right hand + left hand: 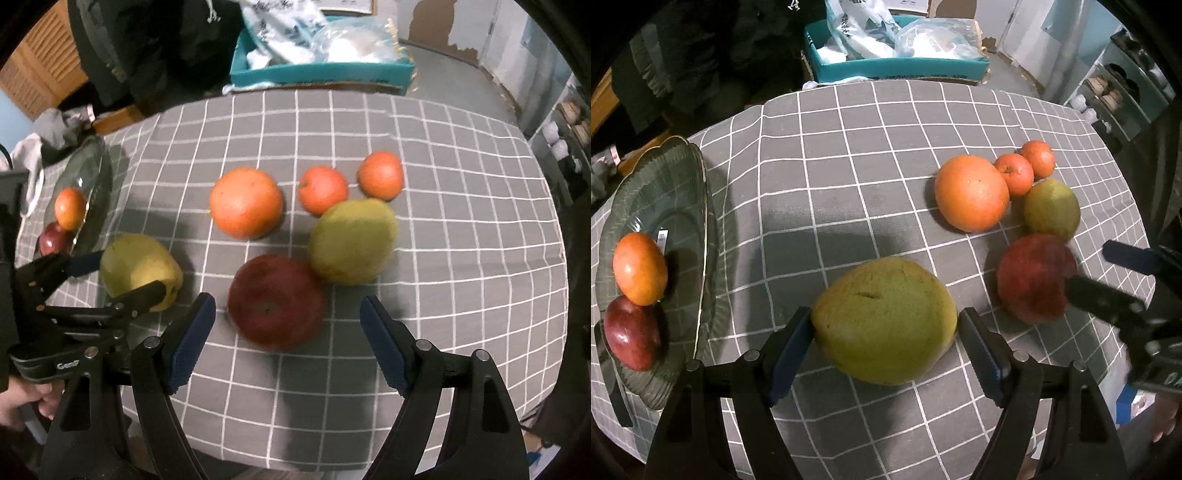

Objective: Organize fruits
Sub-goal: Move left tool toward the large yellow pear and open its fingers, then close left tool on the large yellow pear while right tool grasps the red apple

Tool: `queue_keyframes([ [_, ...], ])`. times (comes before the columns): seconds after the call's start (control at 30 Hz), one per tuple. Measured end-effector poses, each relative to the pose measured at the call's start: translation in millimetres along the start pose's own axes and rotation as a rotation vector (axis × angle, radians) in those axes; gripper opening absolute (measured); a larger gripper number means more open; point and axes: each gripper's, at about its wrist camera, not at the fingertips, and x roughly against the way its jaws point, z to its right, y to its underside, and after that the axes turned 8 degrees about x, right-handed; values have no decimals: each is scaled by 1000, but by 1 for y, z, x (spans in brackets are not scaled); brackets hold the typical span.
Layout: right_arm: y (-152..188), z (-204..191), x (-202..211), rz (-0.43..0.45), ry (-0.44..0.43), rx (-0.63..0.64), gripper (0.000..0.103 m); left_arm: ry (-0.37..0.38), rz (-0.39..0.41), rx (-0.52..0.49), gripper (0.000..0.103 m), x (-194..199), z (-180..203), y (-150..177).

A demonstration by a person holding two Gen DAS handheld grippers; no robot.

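Left jaws clamped on green mango (884,319), right jaws apart around red apple (276,302), pear (352,242) touching behind.

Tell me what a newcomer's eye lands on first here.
First, the big green mango clamped in the left gripper at the near edge of the checked tablecloth. Then the loose fruit cluster on the right, where the open right gripper hovers over the red apple. Last, the glass plate on the left, already holding two fruits.
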Motion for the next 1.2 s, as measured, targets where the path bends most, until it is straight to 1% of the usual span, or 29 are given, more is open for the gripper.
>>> queue_keyframes([
  [0.27, 4, -2, -31, -69, -25, -27, 82, 17, 3, 9, 81, 1, -3, 0],
  [0.47, 2, 2, -46, -86, -46, -58, 76, 21, 7, 8, 82, 0, -3, 0],
  [0.57, 1, -2, -51, -84, -29, -44, 76, 20, 10, 7, 82, 0, -2, 1],
  [0.67, 2, -3, -50, -76, -24, -26, 75, 17, 12, 8, 82, 0, -1, 0],
  [0.83, 13, -5, -46, -79, 17, 8, 75, 48, -46, 27, 82, -13, -1, 0],
  [1.0, 24, 2, -38, -64, 32, 0, 75, 46, -29, 37, 82, -15, 4, -6],
  [1.2, 32, 18, -26, -48, 46, -17, 75, 78, -38, 48, 82, -26, 8, -13],
])
